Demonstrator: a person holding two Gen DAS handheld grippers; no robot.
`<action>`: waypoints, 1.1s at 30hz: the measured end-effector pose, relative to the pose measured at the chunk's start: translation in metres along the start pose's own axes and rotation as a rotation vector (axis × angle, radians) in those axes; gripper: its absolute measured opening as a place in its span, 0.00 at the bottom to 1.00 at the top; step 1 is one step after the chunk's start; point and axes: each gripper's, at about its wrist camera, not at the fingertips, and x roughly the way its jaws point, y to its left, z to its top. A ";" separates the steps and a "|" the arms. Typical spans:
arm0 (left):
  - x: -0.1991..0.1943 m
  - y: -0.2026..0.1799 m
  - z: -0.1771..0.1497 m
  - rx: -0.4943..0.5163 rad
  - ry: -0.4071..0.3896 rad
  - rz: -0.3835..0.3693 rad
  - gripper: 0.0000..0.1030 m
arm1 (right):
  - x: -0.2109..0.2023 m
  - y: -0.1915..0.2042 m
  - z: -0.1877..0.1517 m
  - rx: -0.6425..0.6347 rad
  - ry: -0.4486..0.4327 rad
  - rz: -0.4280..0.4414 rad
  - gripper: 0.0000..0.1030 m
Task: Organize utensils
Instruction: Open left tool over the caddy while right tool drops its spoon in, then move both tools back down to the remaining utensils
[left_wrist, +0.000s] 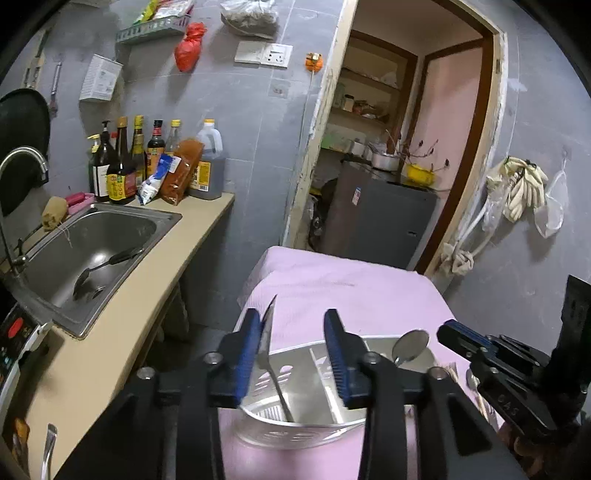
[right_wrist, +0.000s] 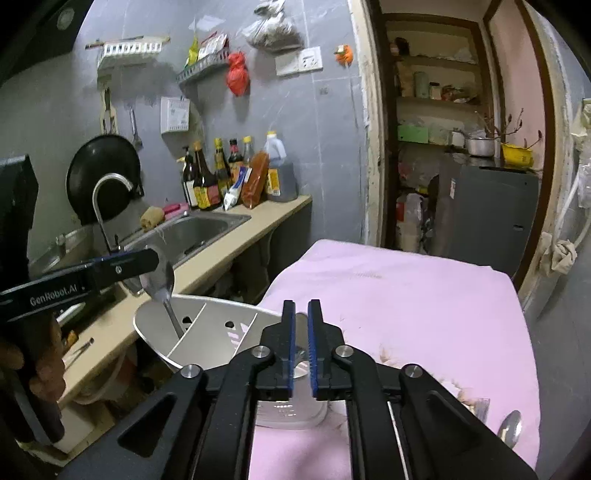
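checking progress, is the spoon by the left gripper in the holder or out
In: the spoon stands with its handle down inside the holder, bowl leaning above the rim.

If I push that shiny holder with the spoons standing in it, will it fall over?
Probably it could. The metal utensil holder looks thin and light, sits on soft pink cloth, and a spoon leans out high, so it may tip or slide.

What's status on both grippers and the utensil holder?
Left gripper open, spoon released, standing in holder. Right gripper slightly open, empty. Second spoon in right compartment. Nothing blocking.
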 end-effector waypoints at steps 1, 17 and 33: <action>-0.003 -0.005 0.000 0.007 -0.013 0.007 0.43 | -0.005 -0.003 0.001 0.006 -0.010 -0.004 0.24; -0.042 -0.103 0.004 0.078 -0.215 -0.025 0.95 | -0.127 -0.082 0.018 0.076 -0.237 -0.177 0.93; -0.018 -0.201 -0.029 0.202 -0.191 -0.150 0.95 | -0.178 -0.162 -0.022 0.162 -0.213 -0.374 0.99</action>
